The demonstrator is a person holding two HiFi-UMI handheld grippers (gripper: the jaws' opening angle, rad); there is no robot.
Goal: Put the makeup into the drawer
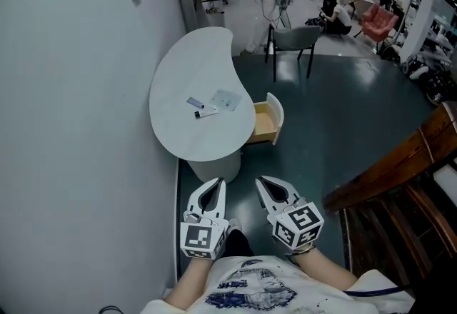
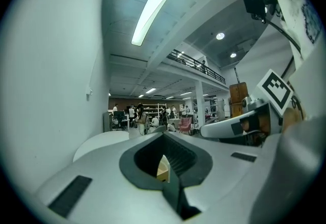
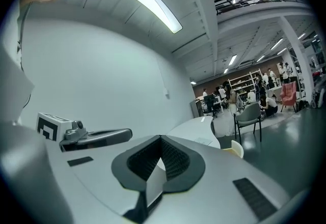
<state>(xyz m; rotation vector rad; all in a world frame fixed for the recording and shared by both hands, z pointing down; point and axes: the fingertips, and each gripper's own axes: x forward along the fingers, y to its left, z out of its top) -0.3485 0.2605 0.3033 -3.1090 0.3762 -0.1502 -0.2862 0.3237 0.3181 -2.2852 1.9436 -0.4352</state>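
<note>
The makeup lies on a white rounded table [image 1: 178, 70] by the wall: a small purple item [image 1: 195, 102], a white tube with a dark cap [image 1: 206, 113] and a pale flat packet [image 1: 226, 99]. An open wooden drawer [image 1: 264, 123] with a white front sticks out from the table's right side. Both grippers hang well short of the table, side by side above the floor. The left gripper [image 1: 218, 183] [image 2: 164, 135] is shut and holds nothing. The right gripper [image 1: 261, 181] [image 3: 161, 137] is also shut and empty. The right gripper view shows the table [image 3: 196, 129] and the drawer front [image 3: 237, 147] ahead.
A white wall runs along the left. A grey chair [image 1: 296, 38] stands behind the table on the dark floor. Dark wooden furniture [image 1: 400, 163] fills the right side. Several people and shelves are far back in the hall.
</note>
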